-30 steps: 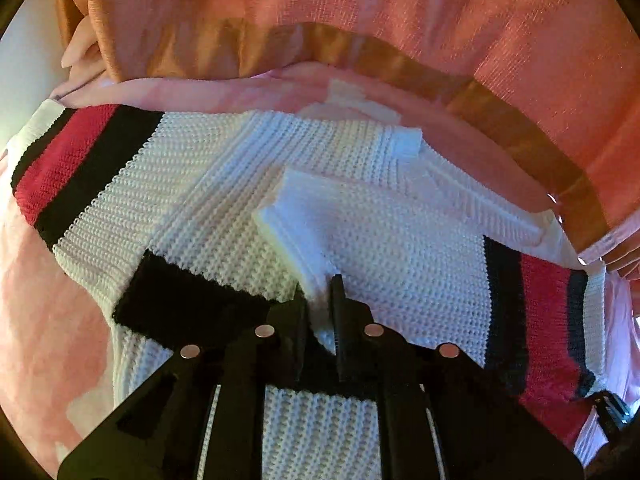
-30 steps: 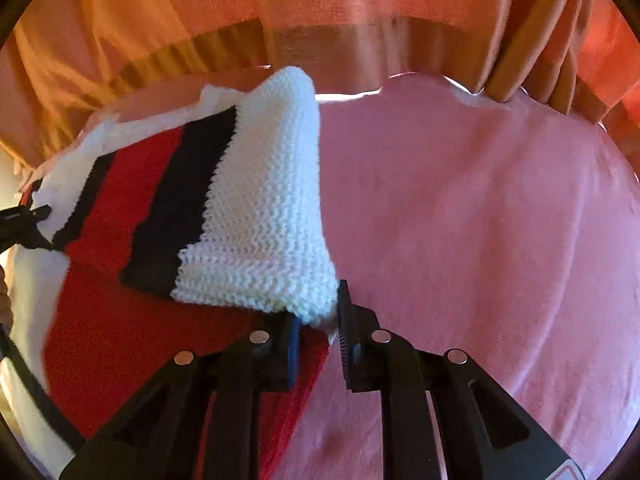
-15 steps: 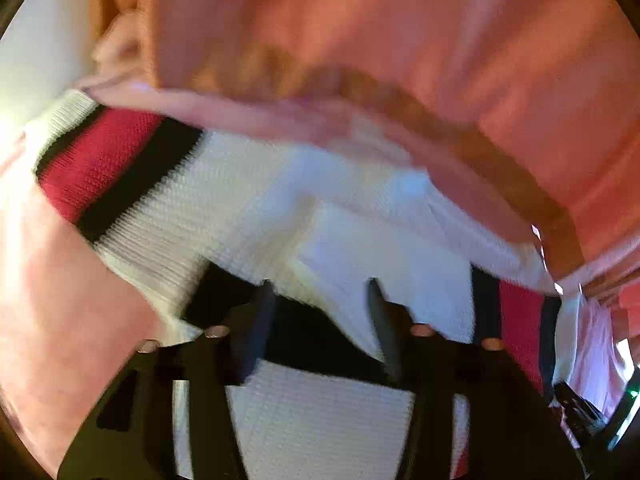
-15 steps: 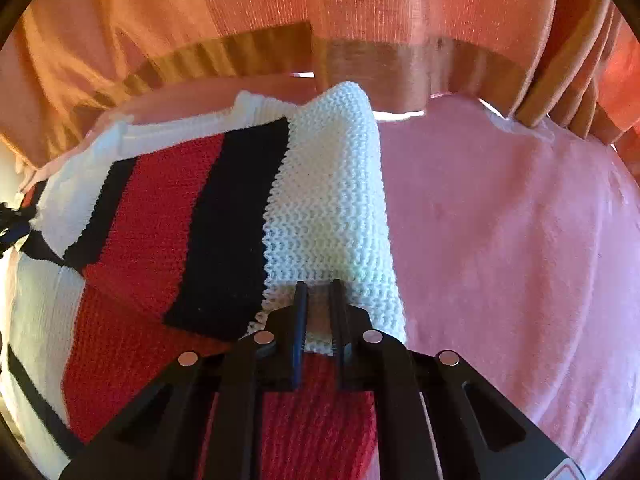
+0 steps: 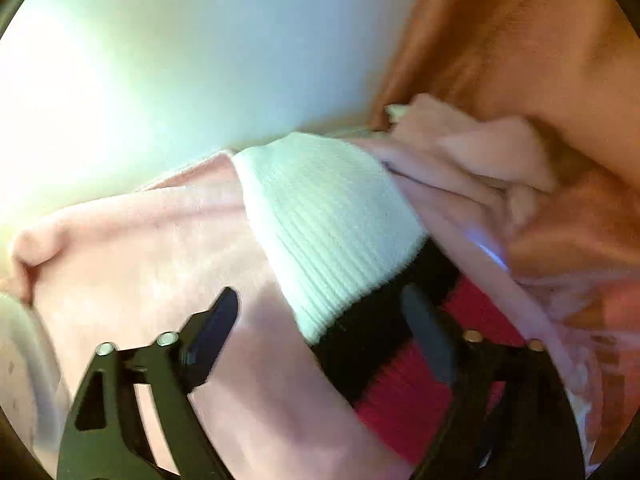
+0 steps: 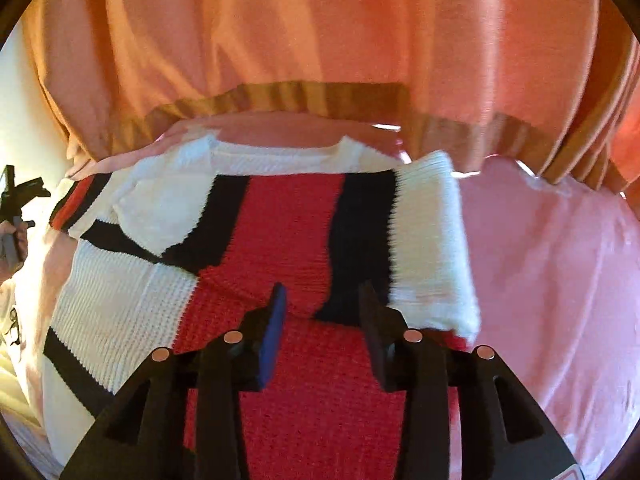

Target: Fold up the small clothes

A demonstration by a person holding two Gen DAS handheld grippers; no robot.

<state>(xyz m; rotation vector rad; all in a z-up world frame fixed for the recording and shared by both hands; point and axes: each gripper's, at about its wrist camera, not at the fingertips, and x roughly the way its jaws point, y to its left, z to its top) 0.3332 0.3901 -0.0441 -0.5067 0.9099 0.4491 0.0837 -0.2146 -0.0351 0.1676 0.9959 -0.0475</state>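
Note:
A knit sweater (image 6: 280,232) in white, black and red stripes lies on a pink blanket (image 6: 552,280). Its right sleeve is folded across the body, white cuff (image 6: 432,248) at the right. My right gripper (image 6: 322,300) is open and empty just above the red band. In the left wrist view the other sleeve's white cuff (image 5: 324,220) with black and red bands lies on the blanket (image 5: 160,248). My left gripper (image 5: 320,312) is open over that cuff, holding nothing. It also shows at the far left of the right wrist view (image 6: 18,200).
An orange curtain (image 6: 320,40) with a brown hem hangs along the far edge of the blanket. A pale wall (image 5: 160,60) stands behind the left side. Bunched pink fabric (image 5: 480,160) lies past the left cuff.
Both grippers have opened and let go of the sweater. The right sleeve now lies folded across the body. The left gripper has swung left to the other sleeve's cuff.

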